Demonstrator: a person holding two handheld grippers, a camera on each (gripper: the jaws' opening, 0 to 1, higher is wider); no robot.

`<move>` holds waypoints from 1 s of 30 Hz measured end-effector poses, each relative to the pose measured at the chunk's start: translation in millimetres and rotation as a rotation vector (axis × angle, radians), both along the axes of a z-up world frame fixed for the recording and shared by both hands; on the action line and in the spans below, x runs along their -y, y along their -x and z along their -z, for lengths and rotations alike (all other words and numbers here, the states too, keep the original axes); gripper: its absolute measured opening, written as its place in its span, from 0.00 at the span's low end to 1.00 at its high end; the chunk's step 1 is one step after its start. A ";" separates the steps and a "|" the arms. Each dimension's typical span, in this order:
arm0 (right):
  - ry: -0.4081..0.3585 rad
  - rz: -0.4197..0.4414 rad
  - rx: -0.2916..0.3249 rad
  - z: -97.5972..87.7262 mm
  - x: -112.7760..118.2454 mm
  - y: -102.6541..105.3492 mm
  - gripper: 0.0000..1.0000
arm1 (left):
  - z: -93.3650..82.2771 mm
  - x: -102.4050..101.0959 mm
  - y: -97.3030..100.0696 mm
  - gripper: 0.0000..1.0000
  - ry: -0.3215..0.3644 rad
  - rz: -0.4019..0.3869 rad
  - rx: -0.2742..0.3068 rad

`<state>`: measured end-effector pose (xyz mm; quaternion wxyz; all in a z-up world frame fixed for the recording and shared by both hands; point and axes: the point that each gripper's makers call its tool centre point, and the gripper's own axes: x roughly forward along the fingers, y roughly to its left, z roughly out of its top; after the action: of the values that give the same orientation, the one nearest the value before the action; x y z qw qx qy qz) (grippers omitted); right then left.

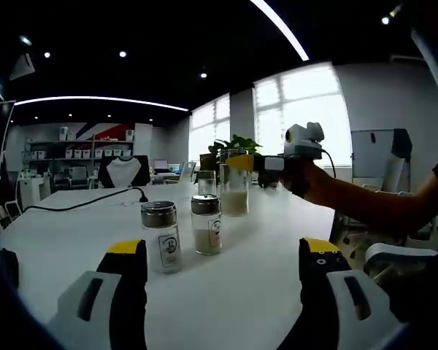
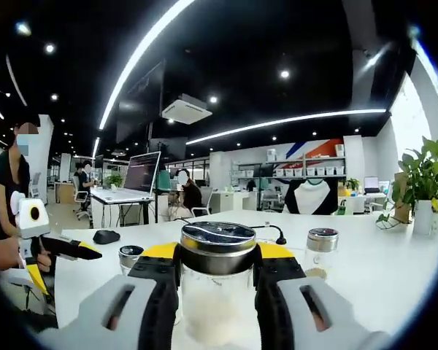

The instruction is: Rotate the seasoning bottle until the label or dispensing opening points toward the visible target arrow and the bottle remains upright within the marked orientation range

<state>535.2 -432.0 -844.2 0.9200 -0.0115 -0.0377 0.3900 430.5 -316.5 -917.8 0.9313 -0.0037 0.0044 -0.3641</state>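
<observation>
Seasoning bottle with a chrome lid and pale contents sits clamped between the yellow-tipped jaws of the right gripper, upright and close to the lens in the right gripper view. From the left gripper view the same bottle stands at the far side of the white table, with the right gripper reaching in from the right, held by a person's hand and forearm.

Nearer the left gripper's camera, two more shakers stand just beside each other on the table: a clear one with a dark metal lid and a printed label, and one with sandy contents to its right. A taller empty-looking glass stands behind them. The left gripper hangs over the near table edge with its jaws spread wide apart, nothing between them.

A black cable snakes across the tabletop to the left. A potted plant stands by the bright window. In the right gripper view, a second shaker stands to the right on the table, a short one to the left, and the left gripper shows at the left edge.
</observation>
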 end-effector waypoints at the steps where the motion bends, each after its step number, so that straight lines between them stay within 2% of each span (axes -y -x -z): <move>1: 0.011 -0.021 0.012 -0.7 -3.2 8.4 0.37 | 0.7 1.3 0.4 0.89 0.005 0.006 -0.003; 7: -0.013 -0.120 0.002 2.1 -20.7 45.1 0.37 | 1.2 12.6 6.6 0.78 0.001 0.052 0.022; 10: -0.013 -0.169 -0.001 5.3 -30.3 59.5 0.37 | 4.3 16.9 7.6 0.77 -0.008 0.063 0.017; 17: -0.010 -0.293 -0.019 18.4 -52.7 84.5 0.37 | 10.1 23.9 11.7 0.71 -0.027 0.097 0.009; 22: -0.041 -0.377 -0.044 22.1 -61.7 96.1 0.37 | 17.9 35.4 15.1 0.68 -0.083 0.142 -0.004; 30: -0.038 -0.500 -0.024 17.4 -69.7 115.3 0.37 | 8.4 53.0 7.9 0.62 -0.055 0.213 0.017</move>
<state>419.9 -362.2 -861.5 0.7953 0.0202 -0.0360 0.6048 422.6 -369.5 -926.1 0.8872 0.0255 0.0069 -0.4606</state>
